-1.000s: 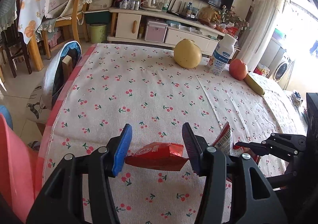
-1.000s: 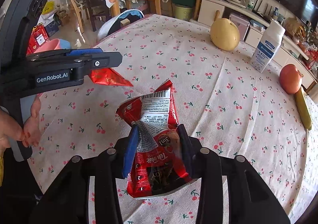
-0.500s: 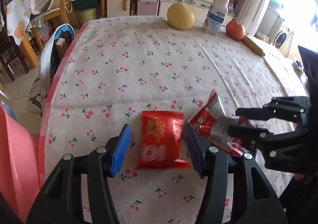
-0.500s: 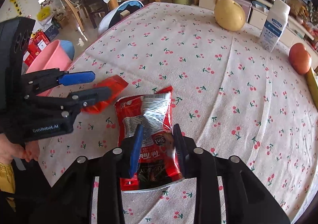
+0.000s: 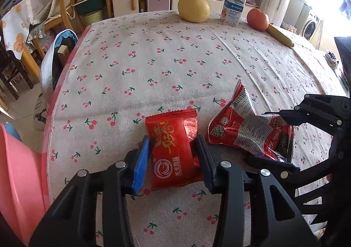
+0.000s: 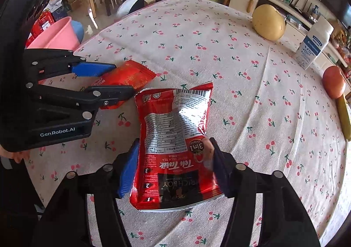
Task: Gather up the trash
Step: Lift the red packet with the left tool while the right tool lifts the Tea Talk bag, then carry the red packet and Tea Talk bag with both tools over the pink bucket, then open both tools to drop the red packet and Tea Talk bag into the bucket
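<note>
Left gripper point(image 5: 173, 157) closing around small red packet point(image 5: 174, 148), now lying flat on tablecloth point(image 5: 153, 60), not lifted as before. Right gripper point(image 6: 173, 168) opening, milk tea bag point(image 6: 175, 144) lying loose between jaws. Trash collecting seems restarting; pink bin point(image 6: 54, 36) waiting beside table.

A cherry-print tablecloth point(image 5: 153, 54) fills the frame. Along its upper right edge stand a yellow melon point(image 5: 193, 10), a white bottle point(image 5: 234, 6), a tomato point(image 5: 257, 19) and a banana point(image 5: 280, 35). A pink bin point(image 5: 15, 170) sits lower left.
</note>
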